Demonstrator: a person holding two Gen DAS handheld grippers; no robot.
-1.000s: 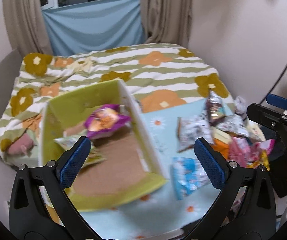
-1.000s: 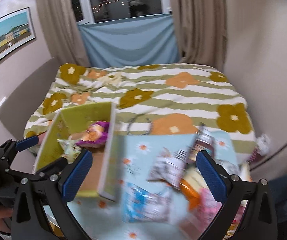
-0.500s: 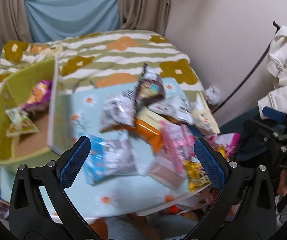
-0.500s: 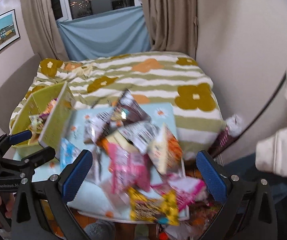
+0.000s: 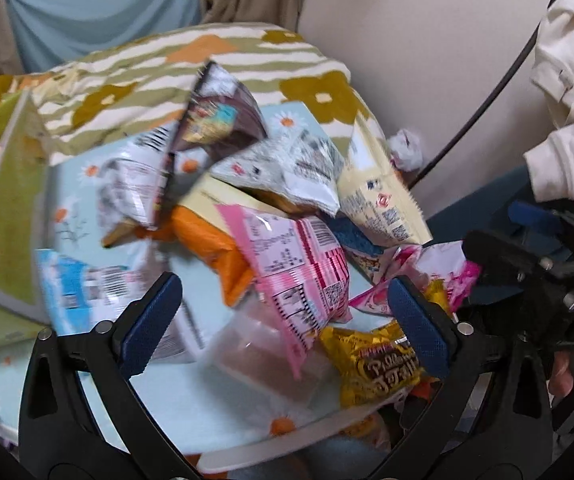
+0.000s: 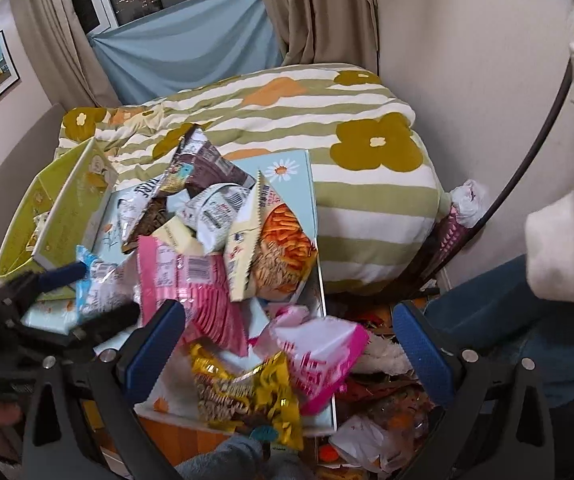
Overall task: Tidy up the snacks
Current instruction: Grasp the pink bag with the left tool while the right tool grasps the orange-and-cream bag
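Both tools are released, jaws spread wide, nothing gripped. Left tool and right tool hover above the snack pile, which lies heaped on the light-blue daisy tray at the foot of the bed.

Key relation: the green box, the likely destination, sits at 9 o'clock from the pile in both views, at the tray's left end. Left tool is the nearer one to it.

- Pink packet: just ahead of the left tool at 12 o'clock, long axis running roughly 11 to 5. It overlaps the orange packet.
- Yellow foil packet: directly between the right tool's jaws, low in that view, at the tray's near edge.

Judgement: left tool takes the pink packet and carries it toward 9 o'clock. It needs a wrist turn so the jaws close across the packet's short side. The packets overlap, so a neighbour may get dragged along.
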